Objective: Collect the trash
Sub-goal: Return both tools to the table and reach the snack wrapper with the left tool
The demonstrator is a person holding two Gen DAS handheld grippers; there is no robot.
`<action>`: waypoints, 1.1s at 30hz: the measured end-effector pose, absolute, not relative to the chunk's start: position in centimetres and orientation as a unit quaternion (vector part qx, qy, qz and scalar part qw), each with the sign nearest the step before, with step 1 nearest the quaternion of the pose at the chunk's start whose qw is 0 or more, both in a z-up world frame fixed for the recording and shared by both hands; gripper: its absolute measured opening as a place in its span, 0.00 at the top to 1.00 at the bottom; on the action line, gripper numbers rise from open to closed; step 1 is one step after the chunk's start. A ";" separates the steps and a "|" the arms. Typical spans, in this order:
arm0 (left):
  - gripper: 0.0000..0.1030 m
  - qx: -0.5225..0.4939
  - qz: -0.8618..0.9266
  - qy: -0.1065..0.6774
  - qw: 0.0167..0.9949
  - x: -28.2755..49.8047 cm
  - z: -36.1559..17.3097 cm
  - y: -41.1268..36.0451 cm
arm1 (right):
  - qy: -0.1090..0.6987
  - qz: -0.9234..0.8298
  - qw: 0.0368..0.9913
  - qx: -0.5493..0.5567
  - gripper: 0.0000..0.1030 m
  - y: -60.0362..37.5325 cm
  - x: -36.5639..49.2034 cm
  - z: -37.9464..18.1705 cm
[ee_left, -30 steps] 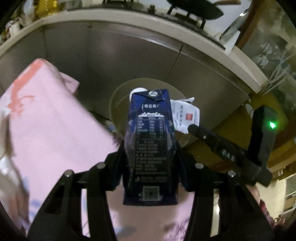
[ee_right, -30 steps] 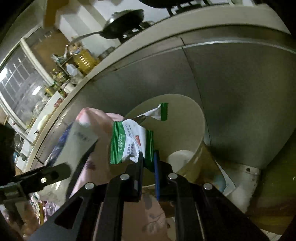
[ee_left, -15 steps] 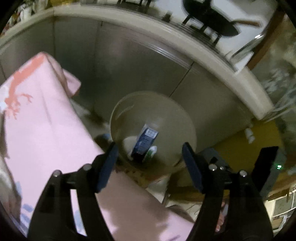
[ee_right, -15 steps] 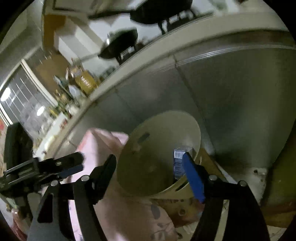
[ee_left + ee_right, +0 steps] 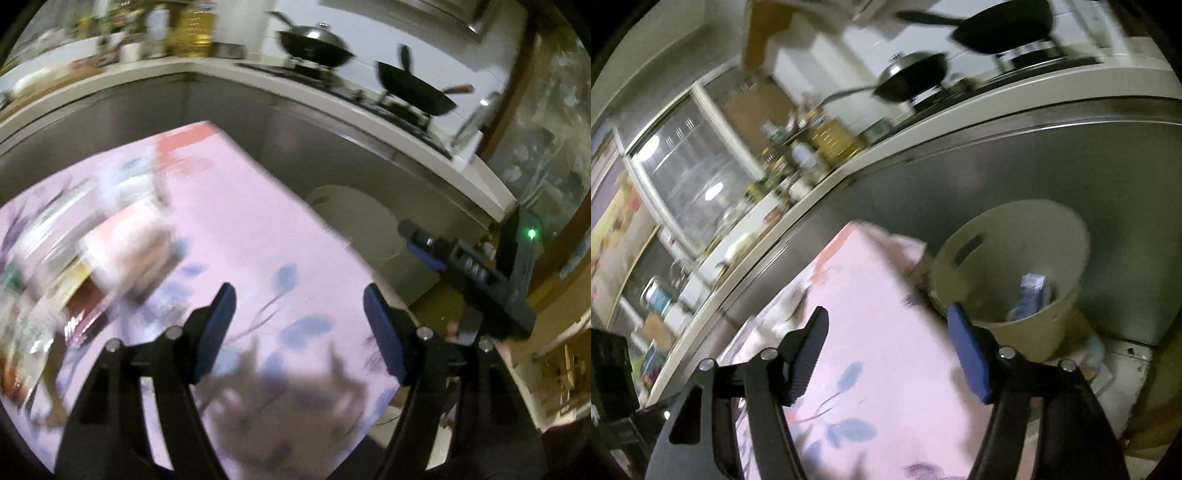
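A cream round trash bin [image 5: 1015, 266] stands on the floor by the steel cabinets, past the table's far corner; it also shows in the left wrist view [image 5: 354, 218]. A dark blue milk carton [image 5: 1028, 297] lies inside it. My left gripper [image 5: 299, 299] is open and empty above the pink flowered tablecloth [image 5: 236, 236]. My right gripper [image 5: 888, 325] is open and empty over the same cloth [image 5: 871, 317], to the left of the bin. It appears at the right of the left wrist view [image 5: 465, 266].
Blurred packets and containers [image 5: 92, 251] lie on the table's left part. Steel cabinet fronts [image 5: 1052, 166] run behind the bin, with woks [image 5: 413, 88] and bottles on the counter above. Paper scraps [image 5: 1097, 354] lie on the floor beside the bin.
Both grippers let go of the milk carton and the green-white wrapper over the bin, opened, then swung back left over the table.
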State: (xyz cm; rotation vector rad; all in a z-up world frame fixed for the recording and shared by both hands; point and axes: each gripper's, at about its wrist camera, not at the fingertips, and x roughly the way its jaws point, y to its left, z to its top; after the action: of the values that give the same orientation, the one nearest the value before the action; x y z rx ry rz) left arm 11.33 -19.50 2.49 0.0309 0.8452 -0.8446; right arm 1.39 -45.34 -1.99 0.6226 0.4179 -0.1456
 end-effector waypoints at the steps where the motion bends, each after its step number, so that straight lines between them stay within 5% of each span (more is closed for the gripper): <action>1: 0.33 0.011 -0.386 0.400 0.831 11.3 2.2 -17.8 | 0.210 -0.061 0.929 0.298 0.39 -44.3 1.8 -1.9; 11: 0.33 -0.088 -0.226 0.418 0.876 11.9 -0.1 2.0 | 0.284 0.042 0.925 0.247 0.41 -33.2 5.8 -2.1; 19: 0.33 -0.187 -0.218 0.436 0.853 13.3 -2.0 7.3 | 0.328 0.131 0.916 0.191 0.43 -24.4 7.5 -1.1; 30: 0.50 -0.308 -0.259 0.470 0.785 17.8 -5.5 8.1 | 0.376 0.156 0.907 0.108 0.43 -17.8 8.4 -2.9; 33: 0.65 -0.315 -0.261 0.472 0.781 18.7 -5.7 8.0 | 0.388 0.179 0.900 0.081 0.42 -14.9 9.4 -3.4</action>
State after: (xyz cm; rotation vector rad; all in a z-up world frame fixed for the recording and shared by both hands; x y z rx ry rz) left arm 18.66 7.97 -5.70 -0.6813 1.0192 -0.5639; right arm 9.38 -14.89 -3.38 0.1684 0.8031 0.3705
